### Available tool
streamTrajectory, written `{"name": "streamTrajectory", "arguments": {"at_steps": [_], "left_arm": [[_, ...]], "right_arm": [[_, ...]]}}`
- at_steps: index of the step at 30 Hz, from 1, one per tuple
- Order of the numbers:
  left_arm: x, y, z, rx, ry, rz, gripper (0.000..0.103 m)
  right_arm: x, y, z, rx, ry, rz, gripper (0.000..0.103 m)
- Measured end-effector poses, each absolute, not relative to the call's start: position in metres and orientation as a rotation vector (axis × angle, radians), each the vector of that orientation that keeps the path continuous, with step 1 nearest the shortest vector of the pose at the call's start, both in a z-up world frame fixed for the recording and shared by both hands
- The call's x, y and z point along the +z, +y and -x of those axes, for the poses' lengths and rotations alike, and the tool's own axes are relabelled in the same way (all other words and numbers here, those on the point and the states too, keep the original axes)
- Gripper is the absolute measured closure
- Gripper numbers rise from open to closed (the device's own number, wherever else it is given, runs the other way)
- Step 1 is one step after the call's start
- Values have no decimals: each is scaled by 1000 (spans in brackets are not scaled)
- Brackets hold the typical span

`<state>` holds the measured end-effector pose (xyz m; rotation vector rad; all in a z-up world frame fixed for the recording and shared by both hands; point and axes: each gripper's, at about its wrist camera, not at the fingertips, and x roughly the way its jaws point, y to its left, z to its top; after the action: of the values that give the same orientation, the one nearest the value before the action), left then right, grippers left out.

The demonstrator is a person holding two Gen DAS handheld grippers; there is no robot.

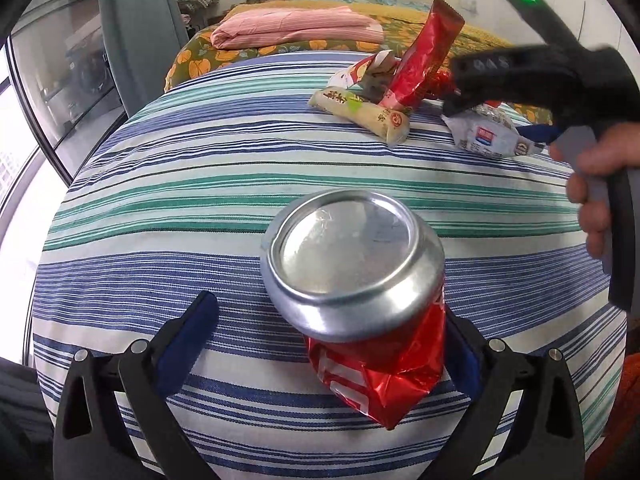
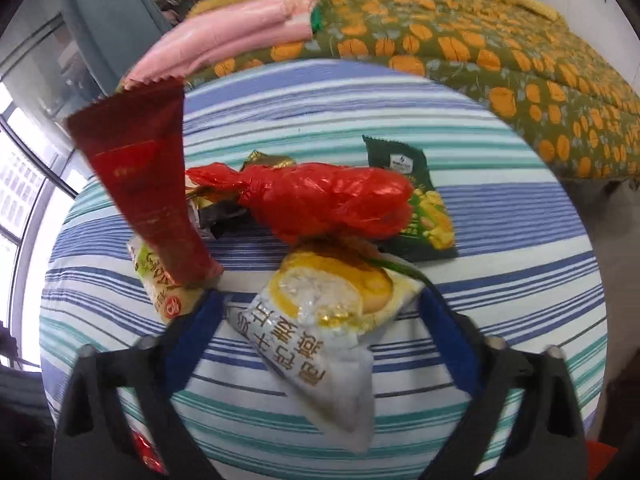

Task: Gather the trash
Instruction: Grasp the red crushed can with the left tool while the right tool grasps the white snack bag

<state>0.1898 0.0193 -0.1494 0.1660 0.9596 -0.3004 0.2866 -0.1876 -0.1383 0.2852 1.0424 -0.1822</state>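
Observation:
A crushed red soda can (image 1: 360,304) lies on the striped bedsheet (image 1: 160,216), silver base toward me. My left gripper (image 1: 332,320) is open, its jaws wide on either side of the can. My right gripper (image 2: 320,308) is open over a white and yellow snack wrapper (image 2: 324,320), which lies between its jaws; this gripper also shows in the left wrist view (image 1: 500,100). Near it lie a tall red wrapper (image 2: 148,184), a red plastic bag (image 2: 328,204), a green snack packet (image 2: 428,216) and a cream wrapper (image 2: 164,292).
A folded pink blanket (image 1: 296,28) and a green quilt with orange flowers (image 2: 480,40) lie farther back on the bed. A window (image 1: 48,92) and curtain (image 1: 136,32) are on the left.

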Motion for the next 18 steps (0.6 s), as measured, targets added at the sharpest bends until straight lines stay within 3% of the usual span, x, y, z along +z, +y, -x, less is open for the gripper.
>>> {"name": "streamTrajectory", "arguments": {"at_steps": [3,18], "left_arm": [[-149,19,-190,-300,960,-166,4],[-149,20,-191,-301,960,-166,4]], "right_arm": [[-133,-195,-263,-135,999,-215,45],[-108,-170,-133,207,956,68,51]]}}
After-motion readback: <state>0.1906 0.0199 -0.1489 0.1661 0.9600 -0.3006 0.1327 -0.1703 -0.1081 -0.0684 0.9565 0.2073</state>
